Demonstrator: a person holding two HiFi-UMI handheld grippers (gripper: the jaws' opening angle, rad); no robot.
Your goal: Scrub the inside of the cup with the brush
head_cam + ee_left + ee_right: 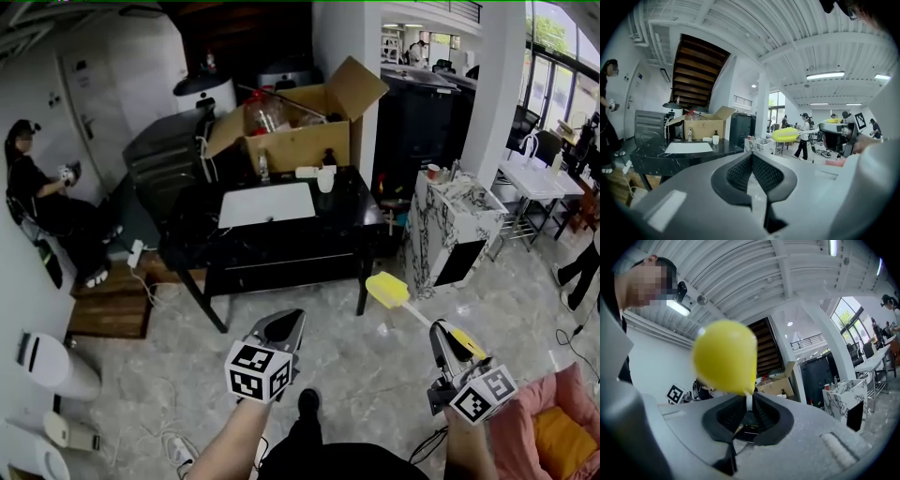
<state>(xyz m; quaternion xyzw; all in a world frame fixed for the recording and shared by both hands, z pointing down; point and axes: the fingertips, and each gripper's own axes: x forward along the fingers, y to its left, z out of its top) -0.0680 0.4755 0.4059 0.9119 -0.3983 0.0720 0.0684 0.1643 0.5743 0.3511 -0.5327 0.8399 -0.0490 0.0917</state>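
Note:
A small white cup [325,179] stands on the far side of the black table [281,248], also visible in the left gripper view [715,139]. My right gripper [442,336] is shut on the white handle of a brush whose yellow sponge head [387,290] points towards the table. That head fills the right gripper view [724,356], just above the jaws [748,401]. My left gripper [284,323] hangs over the floor, shut with nothing between its pads [751,157]. The brush head [786,135] shows to its right. Both grippers are well short of the table.
A white sink basin [267,203] is set in the table, with an open cardboard box [300,127] behind it. A marble-patterned cabinet [450,230] stands to the right, a pink seat [539,422] at lower right. A person [37,197] sits at far left.

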